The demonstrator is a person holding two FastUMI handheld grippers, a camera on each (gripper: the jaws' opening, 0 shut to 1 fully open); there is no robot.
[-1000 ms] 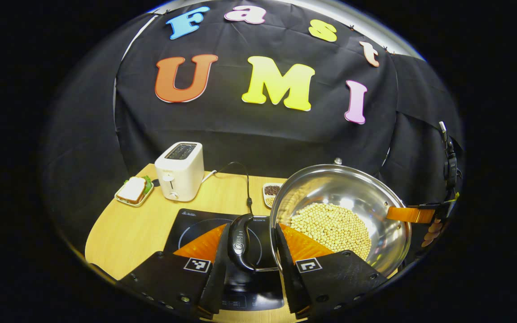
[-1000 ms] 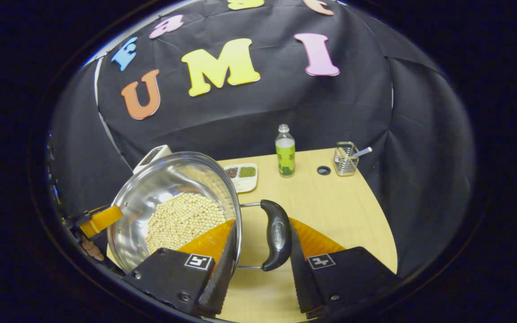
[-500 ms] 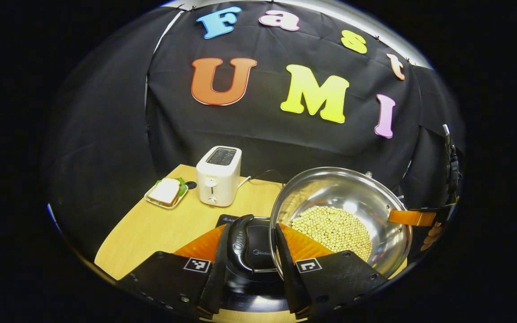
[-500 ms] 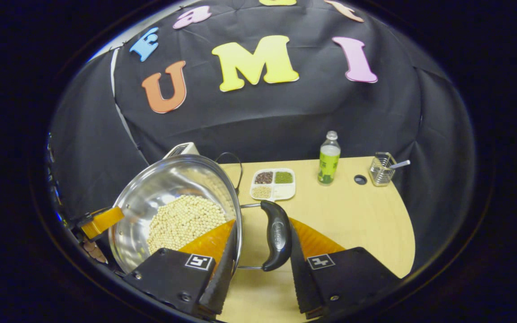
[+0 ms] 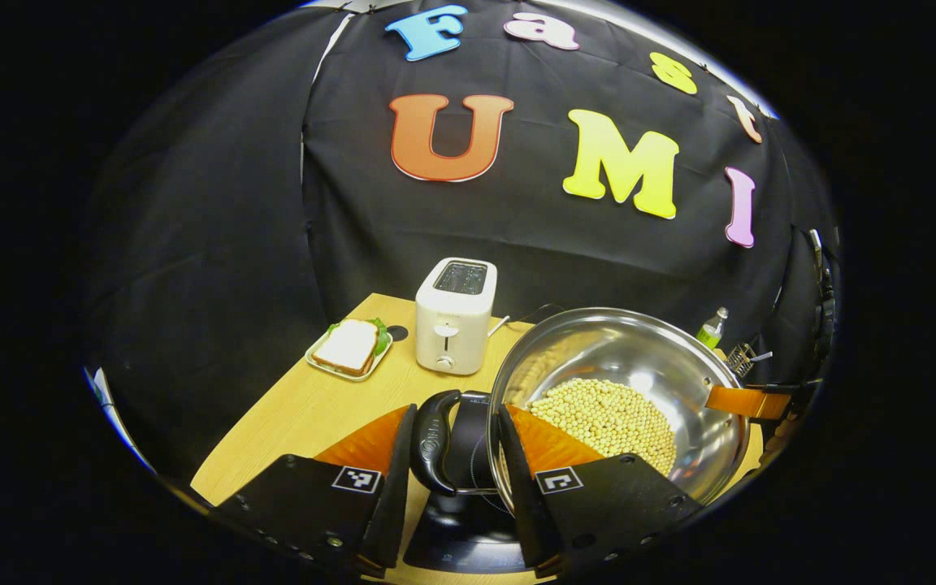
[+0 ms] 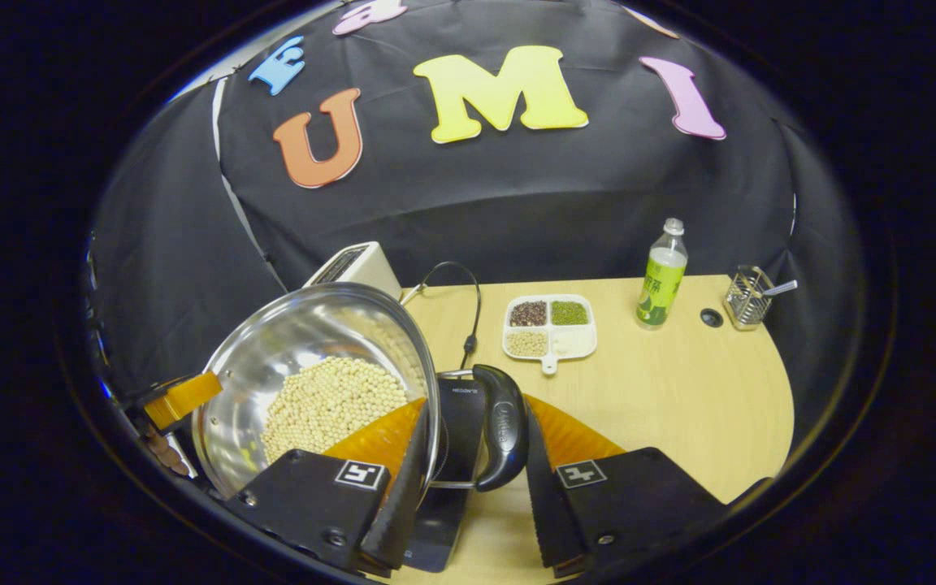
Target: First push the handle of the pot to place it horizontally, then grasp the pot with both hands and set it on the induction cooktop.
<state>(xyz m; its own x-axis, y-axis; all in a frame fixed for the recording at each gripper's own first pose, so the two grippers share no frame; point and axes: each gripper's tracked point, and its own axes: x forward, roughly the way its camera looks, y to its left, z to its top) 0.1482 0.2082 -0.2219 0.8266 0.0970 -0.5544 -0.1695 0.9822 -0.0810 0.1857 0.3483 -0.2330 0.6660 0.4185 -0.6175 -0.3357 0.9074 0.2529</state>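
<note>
Left gripper [image 5: 453,455] clamps one pot handle [image 5: 433,443]; right gripper [image 6: 476,443] clamps the other handle [image 6: 502,426]. Pot [image 5: 622,357] holds soybeans [image 5: 606,414] above the cooktop [image 6: 456,455].

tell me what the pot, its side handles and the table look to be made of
Pot: polished metal, likely stainless steel; its inner wall mirrors the beans.
Handles: glossy black, probably moulded plastic, on thin metal wire loops.
Table: light wood grain, matte; solid wood or laminate, I can't tell.
</note>
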